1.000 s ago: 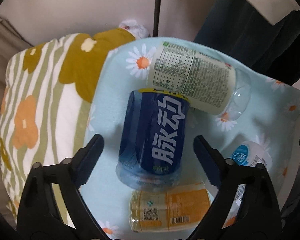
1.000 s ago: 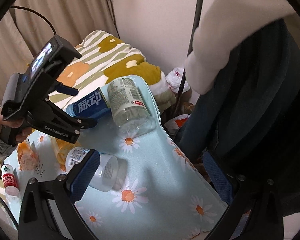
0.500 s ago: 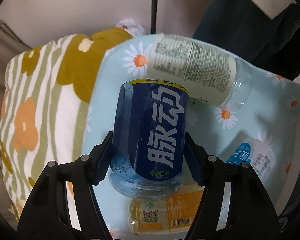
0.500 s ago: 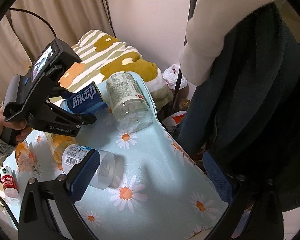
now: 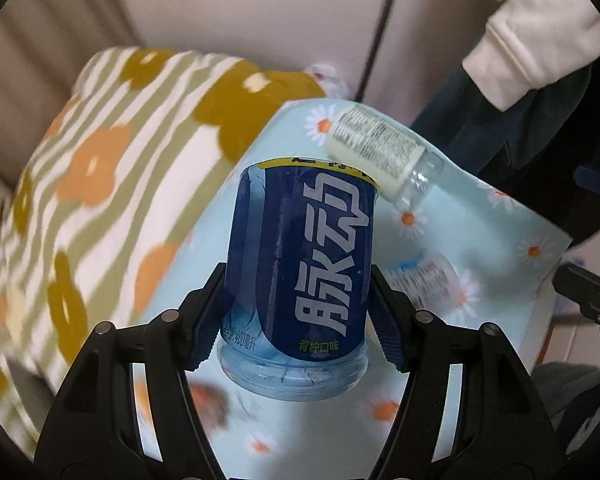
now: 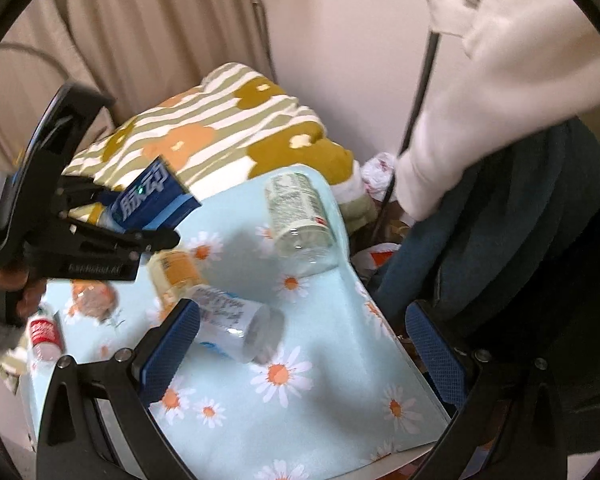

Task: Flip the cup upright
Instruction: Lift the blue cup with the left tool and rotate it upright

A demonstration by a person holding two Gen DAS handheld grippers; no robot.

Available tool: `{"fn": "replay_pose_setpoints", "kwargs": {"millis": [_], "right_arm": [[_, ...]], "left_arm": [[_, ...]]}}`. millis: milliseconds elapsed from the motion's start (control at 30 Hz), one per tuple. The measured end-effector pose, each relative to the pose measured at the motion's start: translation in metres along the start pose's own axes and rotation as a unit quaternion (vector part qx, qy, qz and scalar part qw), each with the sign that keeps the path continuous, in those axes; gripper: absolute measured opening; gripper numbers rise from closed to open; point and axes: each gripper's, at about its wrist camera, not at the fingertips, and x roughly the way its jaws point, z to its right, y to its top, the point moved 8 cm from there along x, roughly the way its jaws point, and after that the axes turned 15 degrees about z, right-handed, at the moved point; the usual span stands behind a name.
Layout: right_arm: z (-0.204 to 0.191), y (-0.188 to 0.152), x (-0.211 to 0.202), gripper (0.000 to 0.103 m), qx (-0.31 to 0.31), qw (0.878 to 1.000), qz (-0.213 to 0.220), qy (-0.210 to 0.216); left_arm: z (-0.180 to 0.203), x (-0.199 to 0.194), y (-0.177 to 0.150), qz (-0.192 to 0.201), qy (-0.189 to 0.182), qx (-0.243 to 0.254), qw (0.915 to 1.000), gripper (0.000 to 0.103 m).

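We had the blue-labelled cup (image 5: pixel 300 280) clamped by its sides in the left gripper (image 5: pixel 298 320), both pads pressed against the label near the closed base, and we judged this the lift-and-turn step: the cup hung tilted above the daisy-print tabletop (image 6: pixel 332 400), near its far left corner, clear of the cloth and not yet standing. The next move, as we read it, called for rolling the wrist until the base faced down, then lowering it onto a bare patch of cloth before letting go. The right gripper (image 6: pixel 304 352) hung spread wide and empty over the near edge. The left wrist view gave us the grip itself and the cream-labelled cup (image 5: pixel 376 152) lying on its side near the far edge, with a blue-and-white cup (image 5: pixel 424 276) blurred beyond the right pad. The right wrist view added what that one hid: the cup's slant from the side, the hand (image 6: pixel 16 284) on the left handle, an orange-labelled cup (image 6: pixel 176 272) lying directly below the lifted one, and a small red-labelled bottle (image 6: pixel 44 336) near the left edge.
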Motion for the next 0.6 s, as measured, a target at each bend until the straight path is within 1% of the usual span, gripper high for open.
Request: {"fn": "replay_pose_setpoints", "kwargs": {"millis": [67,100,133,200,233,300,400,467,600], "right_arm": [[-0.006,0.001,-0.006,0.103,-0.012,1.000,0.001,0.020],[-0.008,0.001,-0.007,0.103,-0.019,0.999,0.001,0.029],[-0.012,0.002,-0.009,0.103,-0.025,0.999,0.001,0.037],[-0.022,0.001,-0.012,0.103,-0.042,0.997,0.001,0.060],[-0.026,-0.001,-0.014,0.103,-0.051,0.996,0.001,0.071],[-0.035,-0.006,-0.017,0.103,-0.068,0.994,-0.003,0.090],[-0.046,-0.017,-0.018,0.103,-0.091,0.989,-0.011,0.114],[-0.054,-0.026,-0.017,0.103,-0.104,0.986,-0.020,0.131],[-0.064,-0.044,-0.015,0.103,-0.129,0.979,-0.039,0.152]], "left_arm": [[-0.003,-0.015,-0.018,-0.001,0.017,-0.040,0.9991,0.071],[-0.004,-0.025,-0.031,-0.005,0.027,-0.071,0.9971,0.071],[-0.004,-0.030,-0.040,-0.007,0.031,-0.091,0.9954,0.071],[-0.002,-0.041,-0.063,-0.013,0.045,-0.132,0.9901,0.071],[-0.001,-0.046,-0.077,-0.016,0.056,-0.155,0.9861,0.071],[0.002,-0.055,-0.104,-0.021,0.072,-0.200,0.9768,0.071],[0.007,-0.060,-0.137,-0.027,0.093,-0.254,0.9622,0.071],[0.012,-0.062,-0.157,-0.032,0.109,-0.290,0.9503,0.071],[0.018,-0.059,-0.192,-0.039,0.132,-0.365,0.9209,0.071]]}}
